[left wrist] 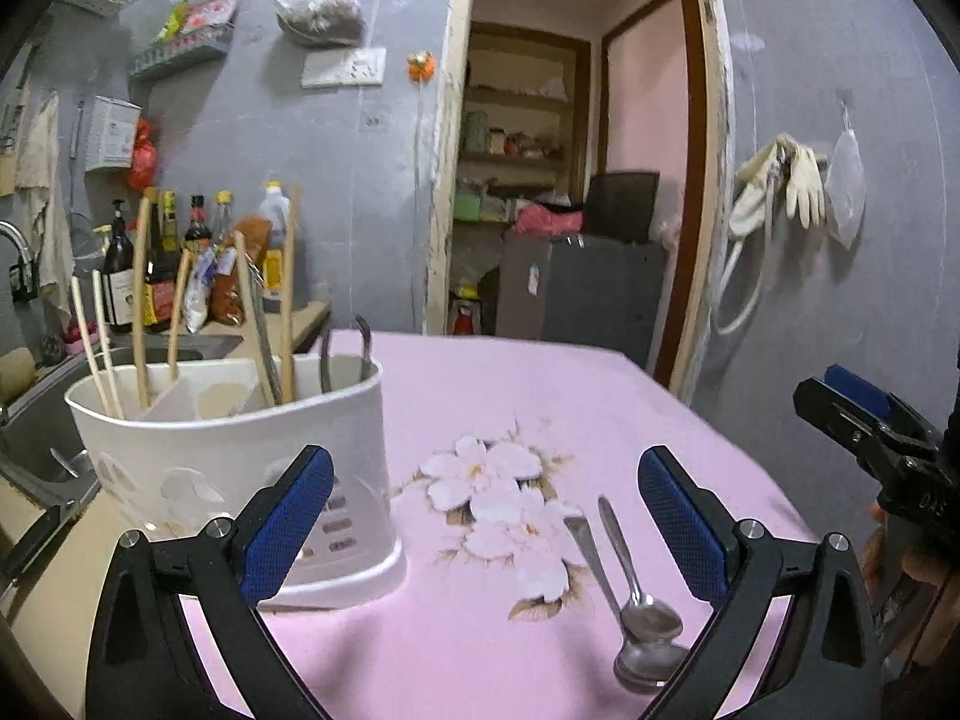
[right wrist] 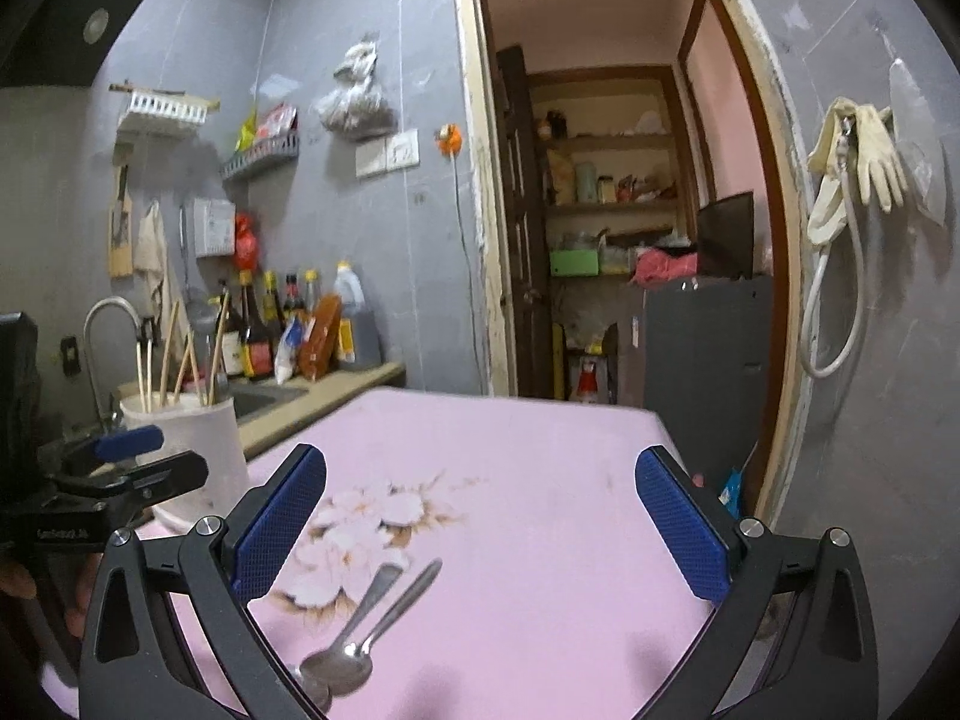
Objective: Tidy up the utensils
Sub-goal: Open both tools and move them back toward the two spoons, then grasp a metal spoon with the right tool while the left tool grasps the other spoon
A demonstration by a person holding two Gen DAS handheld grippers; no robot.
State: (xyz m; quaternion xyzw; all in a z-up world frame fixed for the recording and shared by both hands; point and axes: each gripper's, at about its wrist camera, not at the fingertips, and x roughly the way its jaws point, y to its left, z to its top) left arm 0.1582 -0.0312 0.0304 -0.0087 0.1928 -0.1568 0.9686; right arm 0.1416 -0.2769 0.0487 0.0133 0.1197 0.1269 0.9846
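Observation:
Two metal spoons [left wrist: 636,606] lie side by side on the pink flowered tablecloth [left wrist: 510,396], bowls toward me; they also show in the right wrist view [right wrist: 366,630]. A white utensil holder [left wrist: 240,456] with chopsticks and metal utensils stands at the table's left; it also shows in the right wrist view [right wrist: 192,444]. My left gripper [left wrist: 486,516] is open and empty, above the table between holder and spoons. My right gripper [right wrist: 480,516] is open and empty, above and just right of the spoons.
A sink [left wrist: 54,420] and a counter with sauce bottles [left wrist: 162,264] lie left of the table. An open doorway [right wrist: 618,210] to a pantry is behind it. Gloves and a hose [right wrist: 852,180] hang on the right wall.

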